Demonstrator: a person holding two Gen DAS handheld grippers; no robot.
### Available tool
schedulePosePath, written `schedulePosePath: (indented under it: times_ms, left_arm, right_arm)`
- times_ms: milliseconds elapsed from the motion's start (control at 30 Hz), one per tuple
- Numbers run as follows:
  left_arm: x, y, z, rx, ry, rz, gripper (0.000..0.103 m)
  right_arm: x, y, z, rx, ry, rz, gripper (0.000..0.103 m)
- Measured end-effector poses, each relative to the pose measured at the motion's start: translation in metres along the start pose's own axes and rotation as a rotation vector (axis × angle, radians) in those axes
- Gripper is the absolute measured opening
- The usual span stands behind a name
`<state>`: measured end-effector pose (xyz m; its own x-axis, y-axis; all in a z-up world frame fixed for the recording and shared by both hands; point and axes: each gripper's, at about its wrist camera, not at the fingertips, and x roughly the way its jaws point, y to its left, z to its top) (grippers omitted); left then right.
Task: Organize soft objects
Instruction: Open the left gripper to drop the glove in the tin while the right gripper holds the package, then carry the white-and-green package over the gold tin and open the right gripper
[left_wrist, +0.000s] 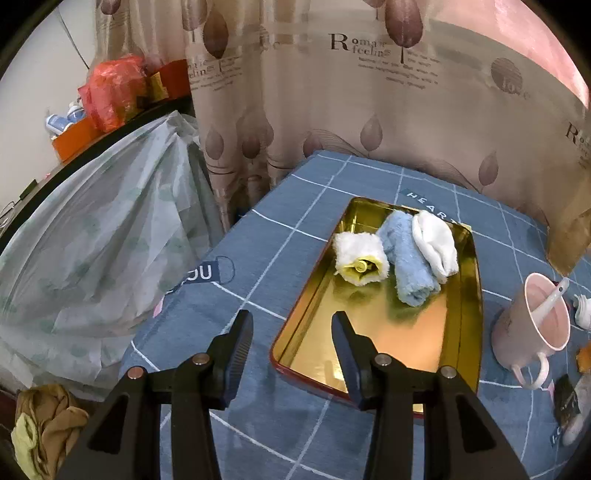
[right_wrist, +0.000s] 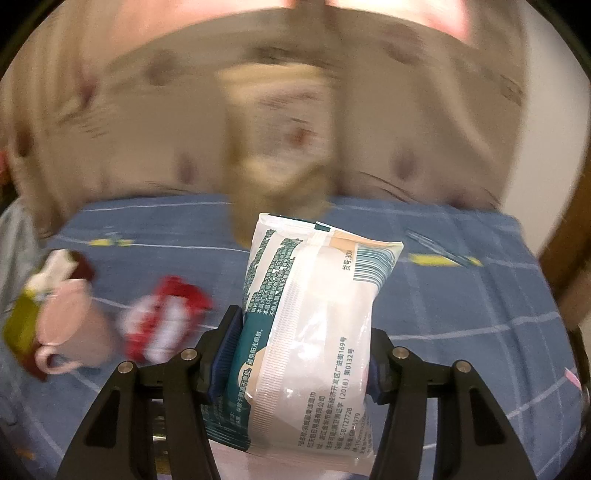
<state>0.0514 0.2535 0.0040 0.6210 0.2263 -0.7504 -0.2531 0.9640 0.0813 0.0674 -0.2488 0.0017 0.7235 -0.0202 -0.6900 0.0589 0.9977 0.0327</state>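
Observation:
A gold tray (left_wrist: 413, 332) lies on the blue checked tablecloth (left_wrist: 258, 424). At its far end sit three rolled towels: a white and yellow one (left_wrist: 360, 258), a light blue one (left_wrist: 406, 266) and a white one (left_wrist: 436, 247). My left gripper (left_wrist: 291, 315) hangs open and empty over the tray's near left corner. In the blurred right wrist view, my right gripper (right_wrist: 304, 325) is shut on a white and teal pack of wet wipes (right_wrist: 317, 314). It holds the pack upright above the cloth.
A pink mug (left_wrist: 532, 325) with a spoon stands right of the tray, and a blurred red packet (right_wrist: 162, 321) lies beside the mug (right_wrist: 70, 325). A brown paper bag (left_wrist: 569, 236) leans at the far right. Patterned curtain (left_wrist: 332, 110) behind; a plastic-covered bulk (left_wrist: 92, 240) borders the table's left.

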Motion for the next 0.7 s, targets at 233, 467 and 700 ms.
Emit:
schedulePosePath:
  times_ms: [233, 467, 700]
  left_arm:
    - [-0.006, 0.012, 0.004, -0.027, -0.020, 0.011, 0.045]
    - [-0.014, 0.033, 0.009, -0.079, -0.041, 0.016, 0.045]
    - [-0.018, 0.047, 0.013, -0.118, -0.050, 0.019, 0.045]
  right_arm:
    - [-0.016, 0.118, 0.012, -0.166, -0.025, 0.243, 0.053]
    - [-0.014, 0.236, 0.003, -0.345, 0.011, 0.444, 0.053]
    - [0.011, 0.324, -0.017, -0.462, 0.108, 0.531, 0.053]
